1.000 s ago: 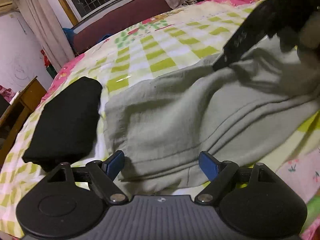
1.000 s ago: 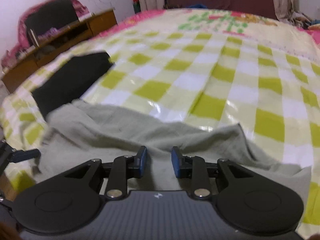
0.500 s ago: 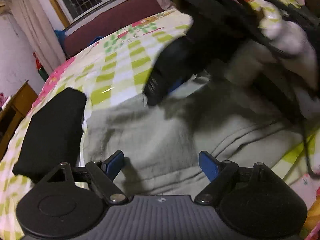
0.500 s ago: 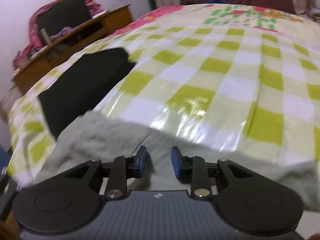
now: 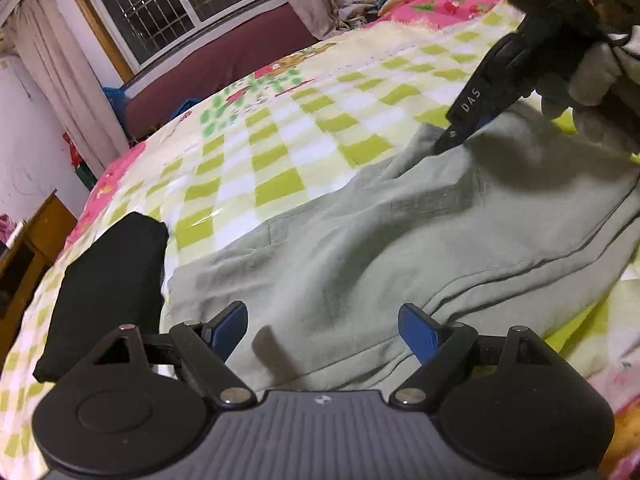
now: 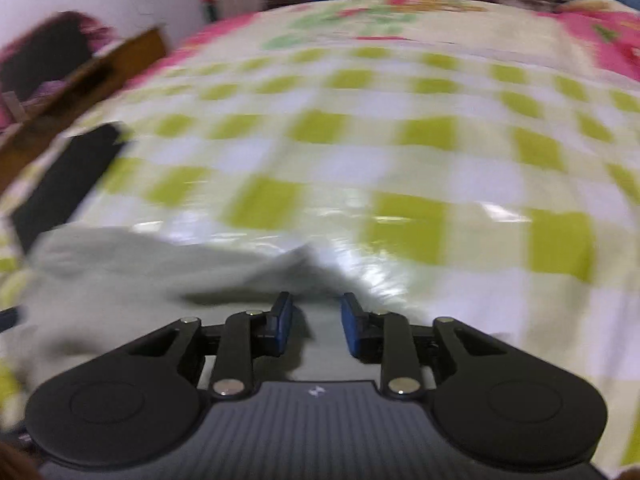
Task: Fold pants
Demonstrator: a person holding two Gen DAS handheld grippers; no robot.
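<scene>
Grey-green pants [image 5: 392,236] lie folded and rumpled on the checked bedspread [image 5: 304,132]. My left gripper [image 5: 322,322] is open and empty, its blue pads low over the pants' near edge. My right gripper [image 6: 315,316] is partly open over the far edge of the pants [image 6: 152,264]; a peak of cloth rises just ahead of its pads, and no cloth sits between them. In the left wrist view the right gripper [image 5: 460,136] shows at the upper right, its tip on the pants' far edge.
A folded black garment [image 5: 108,284] lies on the bed left of the pants; it also shows in the right wrist view [image 6: 68,180]. A wooden cabinet [image 5: 36,240] stands beside the bed. A window [image 5: 180,4] and curtains are behind.
The right gripper swung left over the pants, then back to the right and onto their far edge, and its pads have opened wider. The left gripper stayed open near the same edge.
</scene>
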